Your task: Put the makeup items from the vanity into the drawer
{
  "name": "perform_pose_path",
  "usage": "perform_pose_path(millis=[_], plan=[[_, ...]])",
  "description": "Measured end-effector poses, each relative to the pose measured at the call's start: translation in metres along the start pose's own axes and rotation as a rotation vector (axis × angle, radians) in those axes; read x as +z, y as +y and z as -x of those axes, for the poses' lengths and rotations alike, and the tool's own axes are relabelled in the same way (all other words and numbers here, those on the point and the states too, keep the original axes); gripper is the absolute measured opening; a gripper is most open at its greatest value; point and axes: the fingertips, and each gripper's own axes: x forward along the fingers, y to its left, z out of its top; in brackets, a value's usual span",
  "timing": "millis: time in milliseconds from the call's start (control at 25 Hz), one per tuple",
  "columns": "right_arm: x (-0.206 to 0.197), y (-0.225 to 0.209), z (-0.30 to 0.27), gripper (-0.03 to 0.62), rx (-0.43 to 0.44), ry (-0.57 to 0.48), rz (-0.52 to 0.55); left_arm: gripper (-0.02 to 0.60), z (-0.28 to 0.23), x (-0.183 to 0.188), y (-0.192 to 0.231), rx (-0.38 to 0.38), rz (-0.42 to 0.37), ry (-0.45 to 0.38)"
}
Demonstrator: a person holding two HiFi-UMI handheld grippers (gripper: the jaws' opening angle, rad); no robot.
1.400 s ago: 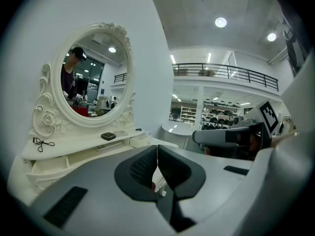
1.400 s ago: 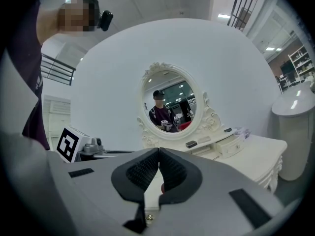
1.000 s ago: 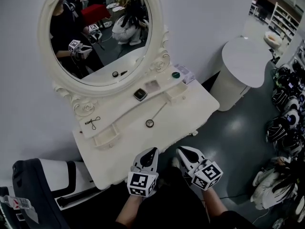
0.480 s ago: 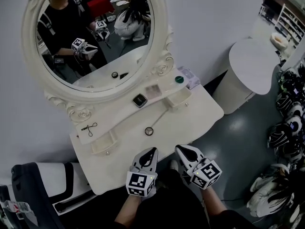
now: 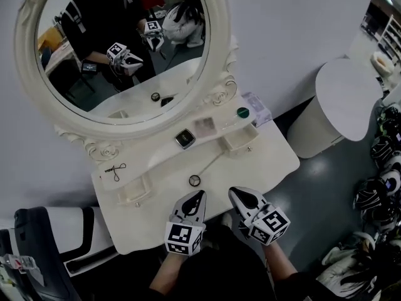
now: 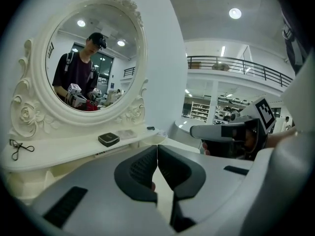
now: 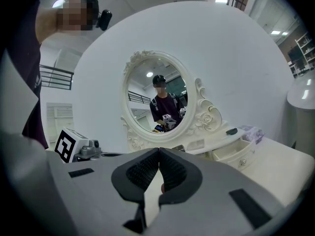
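White table (image 5: pixel 276 158), approach step: black compact (image 5: pixel 184 138) sits on the shelf (image 5: pixel 153 152), small drawer (image 5: pixel 240 140) near it (looks open). Left hand-held gripper (image 5: pixel 198 197) and right hand-held gripper (image 5: pixel 240 193) both clenched, empty. Next: open one, reach the compact.

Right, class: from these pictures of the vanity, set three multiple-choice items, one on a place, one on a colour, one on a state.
1. Where does the eyelash curler lie?
A in a drawer; B at the left end of the shelf; C on the floor.

2. What colour is the round lid at the shelf's right end?
A red; B white; C green.

3. How do the left gripper and the right gripper stand?
A both shut and empty; B both wide open; C one holding a brush.

Answers:
1 B, the head view shows it at that end.
2 C, the lid shows green.
3 A, each pair of jaws meets with nothing between.
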Motion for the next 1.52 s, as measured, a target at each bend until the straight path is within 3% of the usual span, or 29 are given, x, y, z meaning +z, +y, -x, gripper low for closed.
perform_pose_path(millis=[400, 1320, 1520], plan=[[-0.005, -0.031, -0.031, 0.023, 0.083, 0.039, -0.041, 0.015, -0.029, -0.016, 0.024, 0.092, 0.013, 0.066], [-0.034, -0.057, -0.072, 0.023, 0.041, 0.063, -0.144, 0.020, -0.066, -0.080, 0.076, 0.112, -0.026, 0.244], [-0.049, -0.065, -0.071, 0.023, 0.018, 0.073, -0.170, 0.116, -0.079, -0.106, 0.085, 0.111, -0.025, 0.302]])
